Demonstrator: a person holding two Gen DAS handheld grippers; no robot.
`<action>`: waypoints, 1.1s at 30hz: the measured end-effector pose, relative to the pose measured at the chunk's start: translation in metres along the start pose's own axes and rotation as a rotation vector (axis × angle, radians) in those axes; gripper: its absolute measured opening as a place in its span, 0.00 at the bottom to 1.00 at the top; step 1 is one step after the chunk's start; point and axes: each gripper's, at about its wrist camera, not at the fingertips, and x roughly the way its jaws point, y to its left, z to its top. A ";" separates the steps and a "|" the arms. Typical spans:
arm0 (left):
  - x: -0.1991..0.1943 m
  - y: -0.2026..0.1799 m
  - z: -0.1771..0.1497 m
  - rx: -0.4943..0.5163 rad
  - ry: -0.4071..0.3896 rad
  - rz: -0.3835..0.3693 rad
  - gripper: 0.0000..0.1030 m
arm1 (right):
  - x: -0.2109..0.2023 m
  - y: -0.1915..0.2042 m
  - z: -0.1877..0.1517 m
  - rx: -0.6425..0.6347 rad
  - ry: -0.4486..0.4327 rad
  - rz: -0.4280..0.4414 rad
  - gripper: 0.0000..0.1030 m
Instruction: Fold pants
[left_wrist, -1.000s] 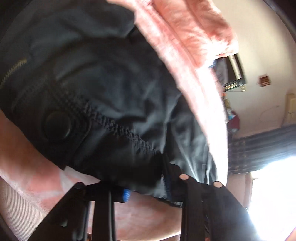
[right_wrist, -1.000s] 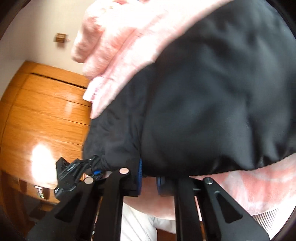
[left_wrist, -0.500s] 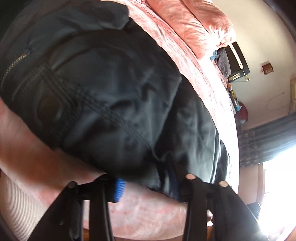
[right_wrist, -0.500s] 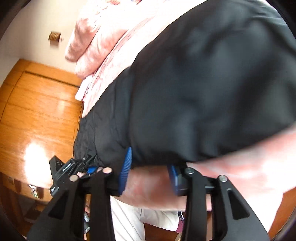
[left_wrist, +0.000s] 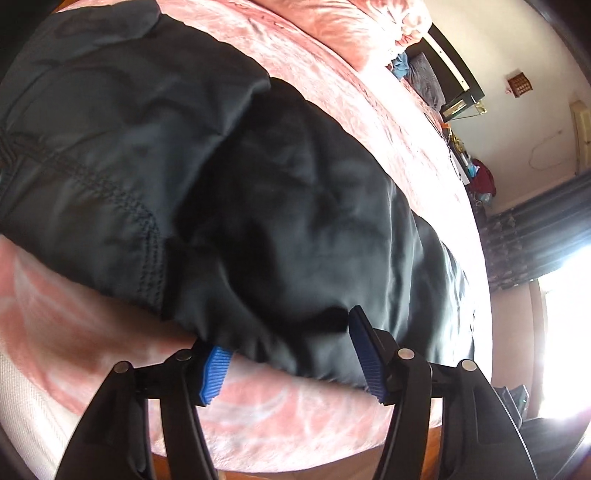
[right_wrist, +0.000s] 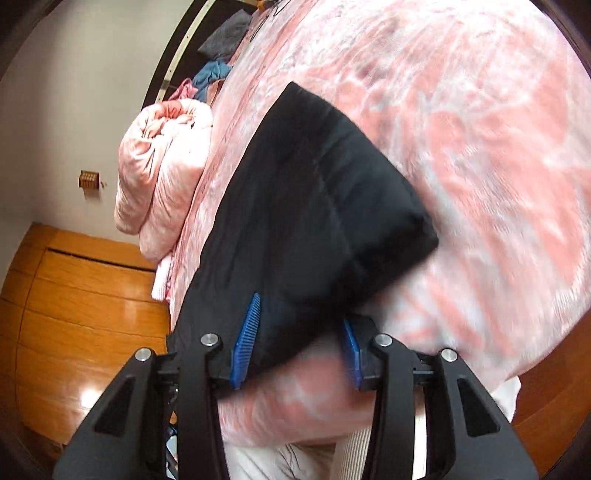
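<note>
Left wrist view: the left gripper (left_wrist: 291, 354) has its jaws parted and widening, the blue pads (left_wrist: 364, 354) standing clear on either side of the near edge of the black pants (left_wrist: 258, 206). The cloth lies between them, pressed by neither. This gripper tips steeply down toward the pink blanket (left_wrist: 258, 417) on the bed, where the pants lie folded over near the bed's near edge.

Right wrist view: the right gripper (right_wrist: 299, 339) is also released, its jaws moderately apart. A corner of the pants (right_wrist: 314, 206) sits between the pads (right_wrist: 245, 339), brushing the left one while the right pad stands free over the pink blanket (right_wrist: 480, 166). It points down at a shallower slant, rolled so the bed leans across the frame.
</note>
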 end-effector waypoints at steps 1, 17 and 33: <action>0.000 -0.003 -0.001 -0.004 -0.005 -0.002 0.59 | 0.004 -0.001 0.003 0.002 -0.013 0.003 0.40; -0.007 -0.024 0.002 0.009 0.015 -0.122 0.57 | -0.052 0.078 0.042 -0.276 -0.226 -0.008 0.07; -0.041 -0.053 -0.039 0.280 -0.065 -0.013 0.57 | -0.007 -0.021 0.050 -0.080 -0.084 -0.194 0.09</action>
